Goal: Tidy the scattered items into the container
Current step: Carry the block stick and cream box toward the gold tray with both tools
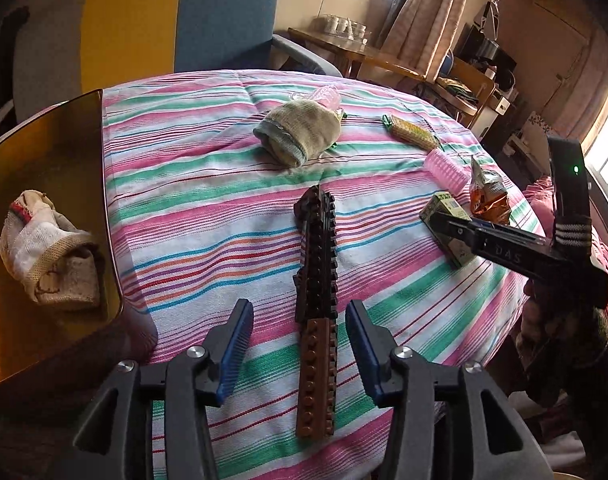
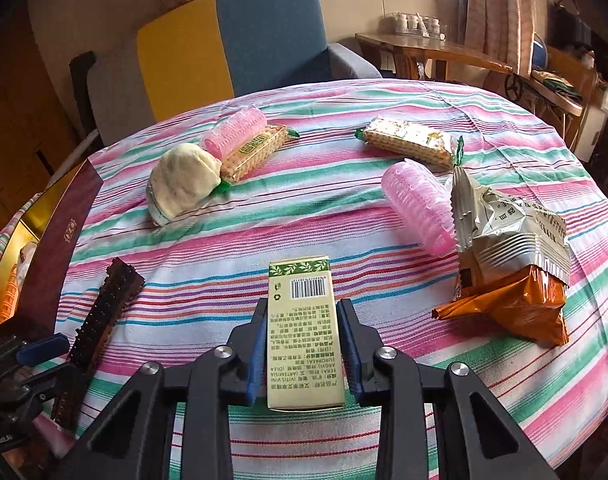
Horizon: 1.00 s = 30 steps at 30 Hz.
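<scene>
A long brown and black brick strip (image 1: 316,264) lies on the striped cloth. My left gripper (image 1: 298,305) is open and straddles its near end, pads clear of it. My right gripper (image 2: 303,304) is shut on a cream and green carton (image 2: 302,344), barcode end pointing away; the left wrist view shows that carton (image 1: 444,206) at the right. The container (image 1: 64,132), a box with a gold inside, stands at the table's left edge with a rolled white sock (image 1: 48,248) in it.
On the cloth lie a rolled pale sock (image 2: 184,180), two wafer packs (image 2: 408,142) (image 2: 256,152), two pink curlers (image 2: 420,208) (image 2: 234,132) and crumpled snack bags (image 2: 512,248). A blue and yellow chair (image 2: 232,40) stands behind the round table.
</scene>
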Available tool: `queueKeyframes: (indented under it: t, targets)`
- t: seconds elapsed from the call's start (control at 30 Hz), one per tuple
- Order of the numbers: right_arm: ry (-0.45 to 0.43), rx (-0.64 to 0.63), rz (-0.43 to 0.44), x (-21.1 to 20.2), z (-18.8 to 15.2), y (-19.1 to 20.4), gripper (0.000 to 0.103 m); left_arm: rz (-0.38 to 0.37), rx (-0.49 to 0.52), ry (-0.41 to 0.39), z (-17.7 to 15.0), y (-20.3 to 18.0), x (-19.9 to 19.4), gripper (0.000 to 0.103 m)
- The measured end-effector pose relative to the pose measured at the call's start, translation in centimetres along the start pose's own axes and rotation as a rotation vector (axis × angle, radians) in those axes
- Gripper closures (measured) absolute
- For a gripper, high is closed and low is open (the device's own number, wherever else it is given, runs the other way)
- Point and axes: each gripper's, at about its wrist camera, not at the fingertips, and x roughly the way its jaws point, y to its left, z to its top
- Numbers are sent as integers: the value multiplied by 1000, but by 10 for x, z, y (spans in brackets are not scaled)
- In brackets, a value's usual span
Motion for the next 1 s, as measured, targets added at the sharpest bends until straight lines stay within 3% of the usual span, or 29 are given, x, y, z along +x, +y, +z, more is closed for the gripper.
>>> queueKeyframes:
  t: [0.13,0.57,0.87,0.93,1.0]
  targets:
    - [-6,-3,26,-8,-14,9,71,-25,-10,6,4,1,1,52]
    - [-16,-20,40,-12,-31,21,70,8,72,58,31,-13,32,53]
    - [-30,-16,38,-12,-32,21,70,61,67,52,31,-14,41,70]
    - [-34,-10,39,-13,-33,21,70,64,84,43,28,-18,39,77]
    - [-37,1,44,-13,-32,20,70,92,117,31,22,-24,37,77]
